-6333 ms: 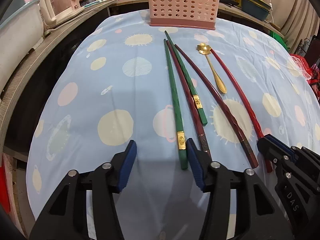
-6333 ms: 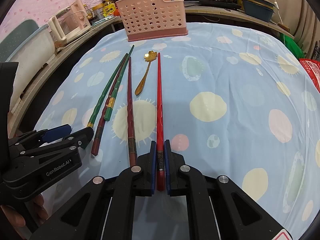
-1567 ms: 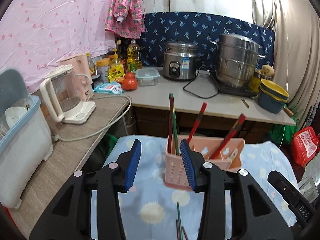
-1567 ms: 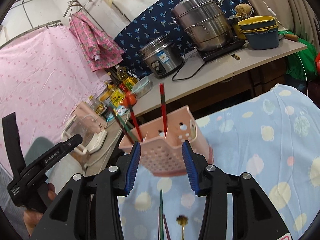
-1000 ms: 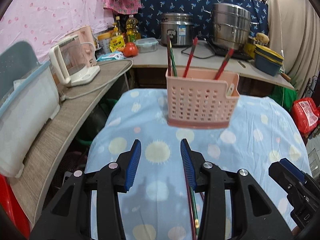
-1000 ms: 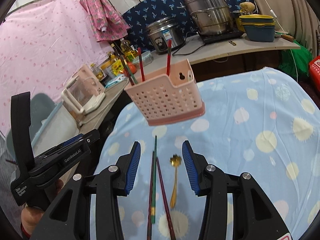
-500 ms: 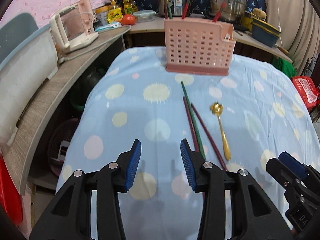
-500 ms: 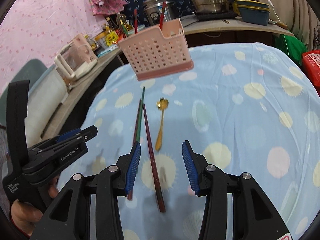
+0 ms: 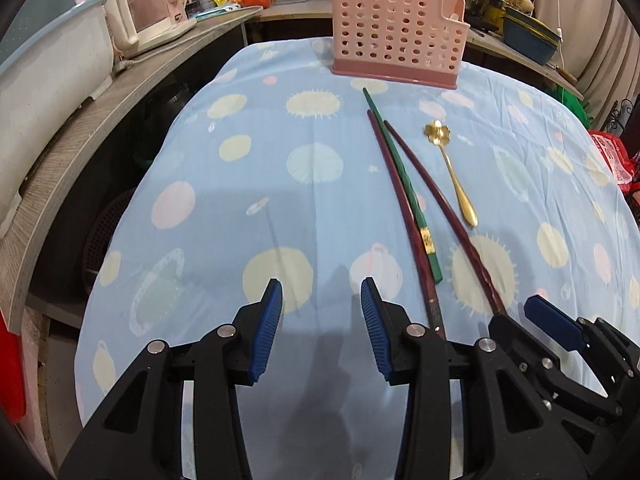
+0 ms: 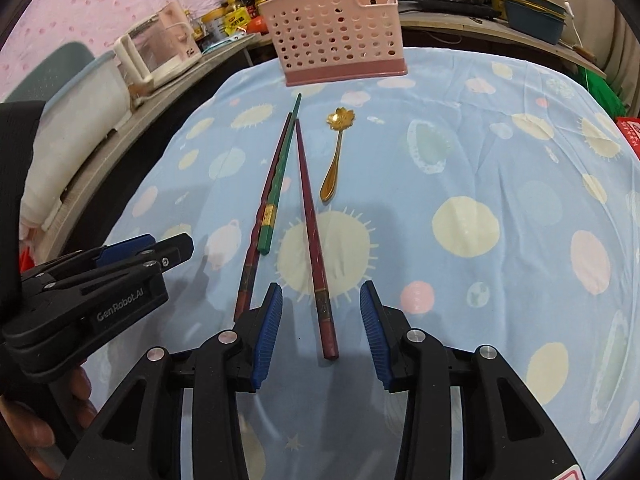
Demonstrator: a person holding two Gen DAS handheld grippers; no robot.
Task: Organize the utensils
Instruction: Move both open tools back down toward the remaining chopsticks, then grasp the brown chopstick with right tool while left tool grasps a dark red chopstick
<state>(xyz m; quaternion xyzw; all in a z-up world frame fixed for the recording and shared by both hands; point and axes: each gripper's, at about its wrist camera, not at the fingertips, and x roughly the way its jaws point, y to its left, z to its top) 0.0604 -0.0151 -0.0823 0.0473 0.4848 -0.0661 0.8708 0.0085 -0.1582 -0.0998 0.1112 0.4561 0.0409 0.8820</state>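
Right claw closing, pads not touching yet, straddling the dark red chopstick end for pickup. Left claw open, empty over tabletop. Beyond: green chopstick, gold spoon, pink basket as destination.

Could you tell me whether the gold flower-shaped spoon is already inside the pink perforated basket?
No, the gold flower-shaped spoon lies on the blue tablecloth, short of the pink perforated basket.

Right tongs closing, dark red chopstick between pads, untouched; pink basket beyond.
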